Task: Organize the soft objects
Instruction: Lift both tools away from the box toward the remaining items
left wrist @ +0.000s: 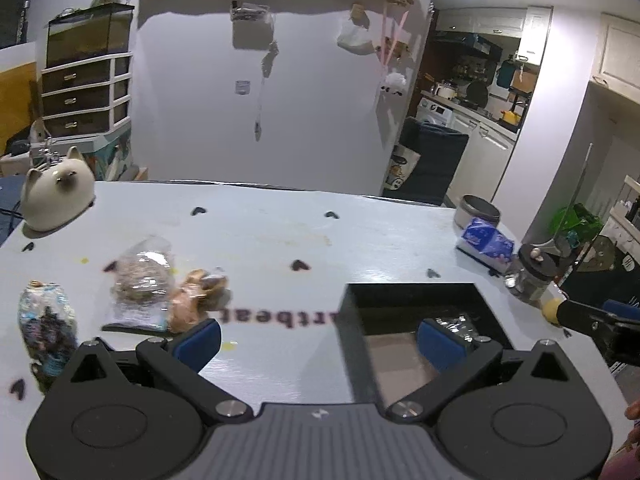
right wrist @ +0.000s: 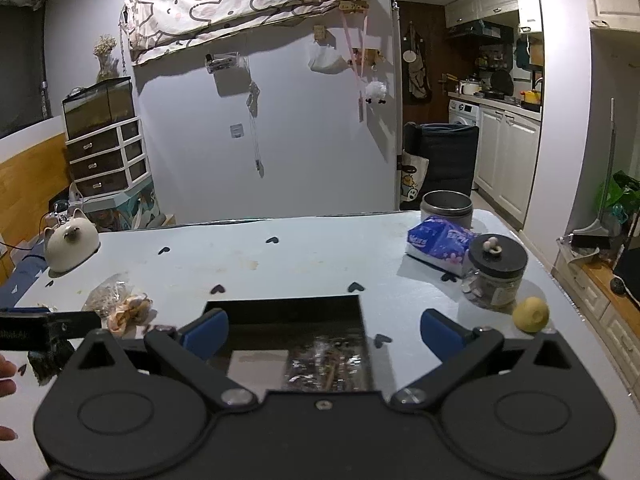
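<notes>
Left gripper (left wrist: 320, 338) and right gripper (right wrist: 324, 334), jaws spread, nothing held; one crinkly packet (right wrist: 324, 364) lies in the black bin (right wrist: 360, 344); clear bag (left wrist: 142, 280), tan bag (left wrist: 200, 292) and blue packet (left wrist: 46, 320) remain left on the tabletop (left wrist: 260, 232); probably light, limp, slippery film, best pinched mid-body; surface flat, heart-printed; kitchen behind.

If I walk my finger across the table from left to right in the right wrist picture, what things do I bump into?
Cat figurine → clear snack bag → black box → blue tissue pack → glass jar with black lid → yellow ball.
</notes>
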Available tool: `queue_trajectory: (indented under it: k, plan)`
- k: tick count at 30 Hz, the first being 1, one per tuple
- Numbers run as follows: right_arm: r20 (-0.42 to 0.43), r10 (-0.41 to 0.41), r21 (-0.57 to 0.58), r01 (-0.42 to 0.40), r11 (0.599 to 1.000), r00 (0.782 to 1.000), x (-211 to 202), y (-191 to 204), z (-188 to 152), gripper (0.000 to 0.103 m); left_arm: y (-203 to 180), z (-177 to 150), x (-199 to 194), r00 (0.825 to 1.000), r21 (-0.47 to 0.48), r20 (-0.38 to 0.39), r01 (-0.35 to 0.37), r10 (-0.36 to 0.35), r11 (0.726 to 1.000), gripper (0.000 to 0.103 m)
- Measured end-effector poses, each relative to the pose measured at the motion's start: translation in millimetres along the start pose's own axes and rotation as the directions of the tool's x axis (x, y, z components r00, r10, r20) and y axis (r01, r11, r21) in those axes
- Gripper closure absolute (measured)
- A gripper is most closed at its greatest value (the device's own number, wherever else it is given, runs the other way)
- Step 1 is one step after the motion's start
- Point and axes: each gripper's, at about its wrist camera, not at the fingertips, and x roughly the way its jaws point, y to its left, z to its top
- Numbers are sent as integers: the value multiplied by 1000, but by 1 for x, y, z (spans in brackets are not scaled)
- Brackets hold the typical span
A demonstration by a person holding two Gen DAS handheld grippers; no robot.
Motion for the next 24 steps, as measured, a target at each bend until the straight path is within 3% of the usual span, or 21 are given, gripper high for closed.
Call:
queue_trajectory:
  k: [24]
  plan:
    - [18,25,-6,-24,1000,1000,23,179,-10,0,179,16,-25,998,1,27,-59,59,998,0]
